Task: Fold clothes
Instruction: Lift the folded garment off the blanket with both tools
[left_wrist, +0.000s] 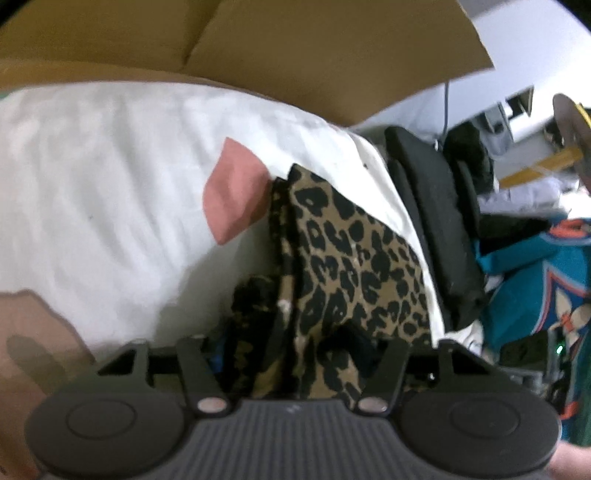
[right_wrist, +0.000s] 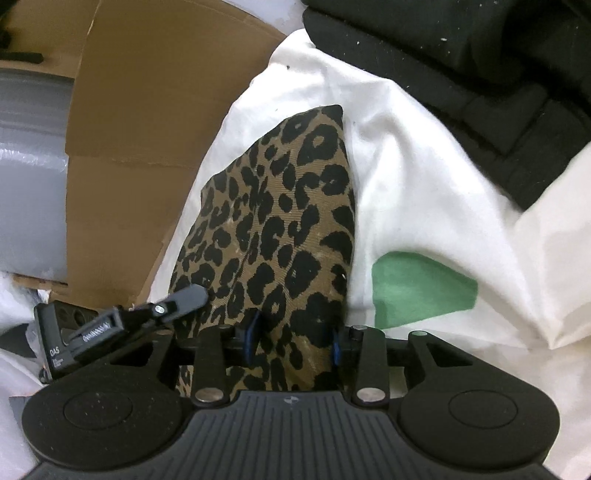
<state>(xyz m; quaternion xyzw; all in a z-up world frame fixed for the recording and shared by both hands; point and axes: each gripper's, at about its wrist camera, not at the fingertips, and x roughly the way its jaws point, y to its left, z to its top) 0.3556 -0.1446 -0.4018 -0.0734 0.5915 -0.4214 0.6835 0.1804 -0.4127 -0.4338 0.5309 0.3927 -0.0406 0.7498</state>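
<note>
Leopard-print garment (right_wrist: 280, 229) pinched in both claws: left claw (left_wrist: 295, 354), right claw (right_wrist: 291, 336), both angled down over white sheet (right_wrist: 424, 206).

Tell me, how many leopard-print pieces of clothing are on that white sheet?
1. A folded leopard-print garment lies on the white sheet, right in front of both cameras. Its stacked layers could hide a second piece.

Leopard-print garment (right_wrist: 280, 229) – tan w/ black spots, folded into a narrow stack, layered edges showing along its left side in the left wrist view (left_wrist: 354, 258). It lies lengthwise on the white sheet, far end tapering to a corner, near end running in betw. the fingers of both tools. Fabric looks flat, few creases.
</note>
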